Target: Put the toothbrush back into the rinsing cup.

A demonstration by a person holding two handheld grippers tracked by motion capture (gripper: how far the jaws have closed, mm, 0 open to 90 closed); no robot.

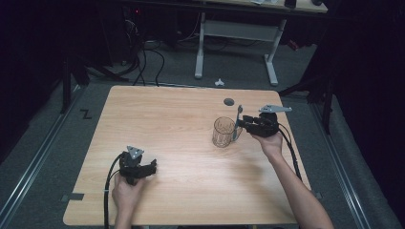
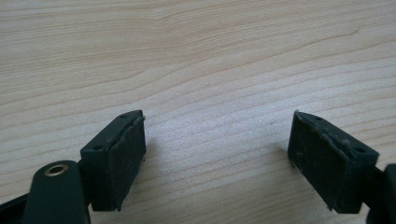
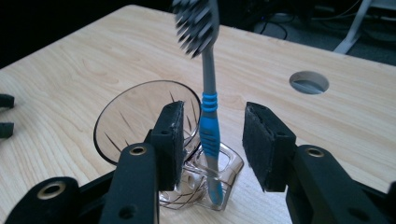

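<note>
On the table, high view:
Landmark: glass mug (image 1: 223,132), standing upright on the wooden table (image 1: 181,191), toward its right half.
Toothbrush (image 1: 238,119): upright, just beside the mug on its right, at the handle side; head up.
Right gripper (image 1: 241,125): just right of the mug, pointing at it, with the toothbrush in front of its jaws.
Left gripper (image 1: 154,167): well apart from the mug, to the left and nearer to the person; it holds nothing.
Round hole (image 1: 229,101): in the table, behind the mug.

Left gripper view:
Jaws: wide apart, nothing between them, over bare table (image 2: 210,56) wood.

Right gripper view:
Mug (image 3: 140,119): clear glass with cut lines, in front of the left jaw; its handle (image 3: 219,179) is toward the gripper.
Toothbrush (image 3: 208,121): grey stem with blue grip; its lower end stands inside the loop of the mug handle, the bristle head high above the rim.
Right gripper (image 3: 212,137): jaws apart, one pad on each side of the blue grip, and no pad seems to press on it.
Rest of the task: I judge the toothbrush is now left standing in the handle loop.

Handling:
Toothbrush: light, stiff plastic, narrow; it can tip easily. Best hold is the ribbed blue grip, not the bristles.
Mug: heavier, hard, smooth and fragile; a push on the handle may slide it or make the brush fall.
</note>
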